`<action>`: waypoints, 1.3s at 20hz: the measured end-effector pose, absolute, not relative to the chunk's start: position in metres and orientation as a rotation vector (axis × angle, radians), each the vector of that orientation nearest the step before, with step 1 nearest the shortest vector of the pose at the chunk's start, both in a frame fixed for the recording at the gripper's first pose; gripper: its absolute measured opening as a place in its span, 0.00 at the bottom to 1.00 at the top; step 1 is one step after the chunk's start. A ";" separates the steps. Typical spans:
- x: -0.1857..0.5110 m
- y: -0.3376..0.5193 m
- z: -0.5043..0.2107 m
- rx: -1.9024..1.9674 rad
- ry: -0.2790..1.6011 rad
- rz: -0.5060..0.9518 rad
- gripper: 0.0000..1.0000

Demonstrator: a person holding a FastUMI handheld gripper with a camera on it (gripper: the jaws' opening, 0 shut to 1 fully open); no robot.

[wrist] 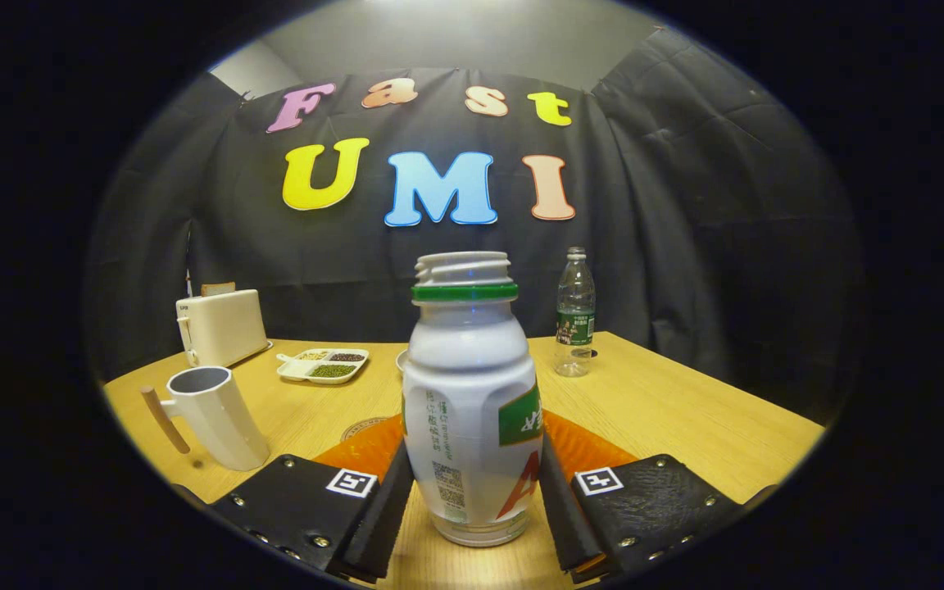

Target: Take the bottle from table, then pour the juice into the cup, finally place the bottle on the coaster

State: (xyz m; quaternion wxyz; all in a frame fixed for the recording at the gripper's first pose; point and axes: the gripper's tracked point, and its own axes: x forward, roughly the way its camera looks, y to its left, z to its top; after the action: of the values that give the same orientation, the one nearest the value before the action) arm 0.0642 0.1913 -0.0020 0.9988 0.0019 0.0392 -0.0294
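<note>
A white juice bottle with a green neck ring and no cap stands upright between my fingers. My gripper is shut on the bottle, with one finger pressed on its left side and the other against its right side, low on its body. Its base is just above or on the wooden table; I cannot tell which. A white cup with a wooden handle stands on the table to the left of the fingers. Part of a round coaster peeks out just beyond the left finger.
At the back left stand a cream toaster and a white divided tray of grains. A clear water bottle stands at the back right. The rim of a white dish peeks out behind the juice bottle.
</note>
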 end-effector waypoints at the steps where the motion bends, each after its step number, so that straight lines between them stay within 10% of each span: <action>1: 0.067 0.195 -0.003 -0.021 0.087 -0.035 0.73; 26: 0.097 0.244 0.029 -0.521 0.097 0.151 0.69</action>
State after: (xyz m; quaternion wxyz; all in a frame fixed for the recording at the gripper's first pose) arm 0.0969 0.2441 0.0294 0.9623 -0.2573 0.0477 0.0748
